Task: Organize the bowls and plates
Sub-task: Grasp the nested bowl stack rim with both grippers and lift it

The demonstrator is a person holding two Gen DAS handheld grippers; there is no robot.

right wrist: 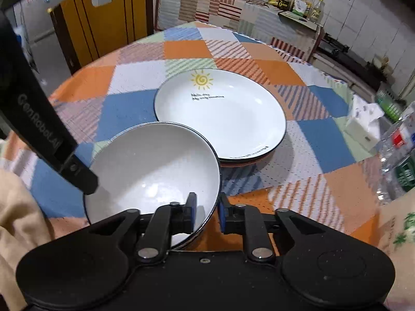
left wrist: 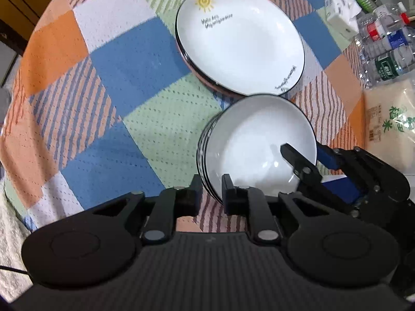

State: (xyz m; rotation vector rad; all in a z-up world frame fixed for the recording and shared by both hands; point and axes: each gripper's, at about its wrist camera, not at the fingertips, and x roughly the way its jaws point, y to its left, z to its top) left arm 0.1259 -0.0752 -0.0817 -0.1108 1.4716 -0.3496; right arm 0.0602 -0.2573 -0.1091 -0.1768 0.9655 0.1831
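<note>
A stack of white plates with a sun drawing (left wrist: 241, 44) (right wrist: 220, 114) lies on the round patchwork table (left wrist: 129, 59) (right wrist: 324, 140). Nearer me is a stack of white black-rimmed bowls (left wrist: 254, 140) (right wrist: 153, 165), tilted. My left gripper (left wrist: 211, 194) straddles the bowl stack's near rim, one finger inside and one outside, clamped on it. My right gripper (right wrist: 206, 212) grips the opposite rim the same way; it also shows in the left wrist view (left wrist: 301, 165). The left gripper's finger (right wrist: 77, 173) shows at the bowl's left rim in the right wrist view.
Plastic water bottles (left wrist: 384, 49) (right wrist: 399, 155), a white tissue pack (left wrist: 342, 13) (right wrist: 363, 124) and a bag of rice (left wrist: 391, 129) sit at the table's right side. A yellow chair (right wrist: 103, 20) stands behind the table, and a counter with oil bottles (right wrist: 298, 0) beyond it.
</note>
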